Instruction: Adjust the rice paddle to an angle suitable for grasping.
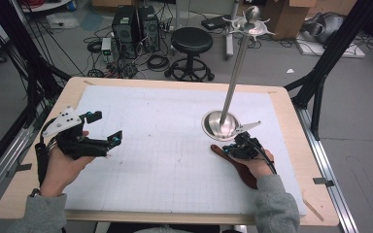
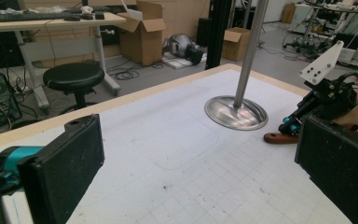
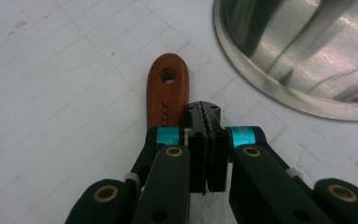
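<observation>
Right gripper view: right gripper (image 3: 207,116), jaws pressed together with nothing between them, rests over the wooden handle (image 3: 167,91) lying on the counter (image 3: 65,93) just beside the stand base (image 3: 303,56), whose dish holds nothing. Left gripper (image 1: 108,141) hovers wide. Shut jaws would likely slide off the handle, not grasp it.

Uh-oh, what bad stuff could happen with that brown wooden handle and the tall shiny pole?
The right gripper has its jaws shut beside the wooden handle, not around it, so it might only shove the handle along the table. It also sits close to the metal stand's base; a bump could rock the tall pole. The left gripper waits open, well away.
</observation>
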`<state>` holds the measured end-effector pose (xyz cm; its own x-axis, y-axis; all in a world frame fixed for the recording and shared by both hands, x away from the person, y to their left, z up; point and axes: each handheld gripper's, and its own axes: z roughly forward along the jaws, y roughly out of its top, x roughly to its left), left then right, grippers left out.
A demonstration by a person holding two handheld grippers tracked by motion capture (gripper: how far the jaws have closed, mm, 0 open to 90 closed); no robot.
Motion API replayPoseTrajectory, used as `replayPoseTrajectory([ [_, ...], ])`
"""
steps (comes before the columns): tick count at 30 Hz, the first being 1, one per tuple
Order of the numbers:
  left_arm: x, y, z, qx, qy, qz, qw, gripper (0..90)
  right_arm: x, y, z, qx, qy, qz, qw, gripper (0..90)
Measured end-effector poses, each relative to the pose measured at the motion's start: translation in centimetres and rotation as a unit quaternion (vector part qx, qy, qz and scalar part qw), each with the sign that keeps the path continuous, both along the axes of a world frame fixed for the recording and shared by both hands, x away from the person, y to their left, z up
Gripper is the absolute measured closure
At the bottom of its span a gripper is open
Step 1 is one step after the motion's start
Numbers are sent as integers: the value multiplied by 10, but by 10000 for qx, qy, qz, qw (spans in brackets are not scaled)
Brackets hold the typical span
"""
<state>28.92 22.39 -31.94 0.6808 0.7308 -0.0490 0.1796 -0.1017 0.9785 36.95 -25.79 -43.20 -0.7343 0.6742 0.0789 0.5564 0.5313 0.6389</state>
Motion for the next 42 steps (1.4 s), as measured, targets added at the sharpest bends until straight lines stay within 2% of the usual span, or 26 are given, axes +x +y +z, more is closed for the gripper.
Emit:
replayPoseTrajectory([
  [3, 0, 0, 0, 5, -6, 3, 10000, 18, -1, 2, 0, 14, 21, 93, 10000, 895],
  [4, 0, 0, 0, 5, -1, 2, 10000, 18, -2, 4, 0, -3, -3, 199, 9998, 895],
  [13, 1, -2, -1, 19, 27, -5, 10000, 18, -5, 10, 0, -27, 22, 427, 9991, 895],
  [16, 2, -3, -2, 27, 24, -7, 10000, 18, -6, 13, 0, -40, -11, 602, 9982, 895],
  [23, 2, -3, -2, 37, 45, -6, 10000, 18, -9, 16, 1, -56, -4, 802, 9968, 895],
  [37, 5, -6, -4, 33, 91, -60, 9999, 18, -11, 18, 1, -92, -35, 855, 9963, 895],
  [38, 5, -6, -4, 26, 88, -66, 9999, 18, -11, 15, 5, -17, -205, 805, 9965, 894],
  [39, 5, -6, -4, 26, 88, -66, 9999, 18, -11, 15, 5, -17, -205, 805, 9965, 894],
  [40, 5, -5, -3, 28, 86, -68, 9999, 18, -12, 8, 12, 250, -339, 772, 9961, 885],
  [41, 5, -5, -3, 24, 88, -70, 9999, 18, -12, 8, 12, 250, -339, 772, 9961, 885],
  [42, 5, -5, -3, 15, 85, -68, 9999, 18, -14, 4, 16, 366, -420, 794, 9953, 863],
])
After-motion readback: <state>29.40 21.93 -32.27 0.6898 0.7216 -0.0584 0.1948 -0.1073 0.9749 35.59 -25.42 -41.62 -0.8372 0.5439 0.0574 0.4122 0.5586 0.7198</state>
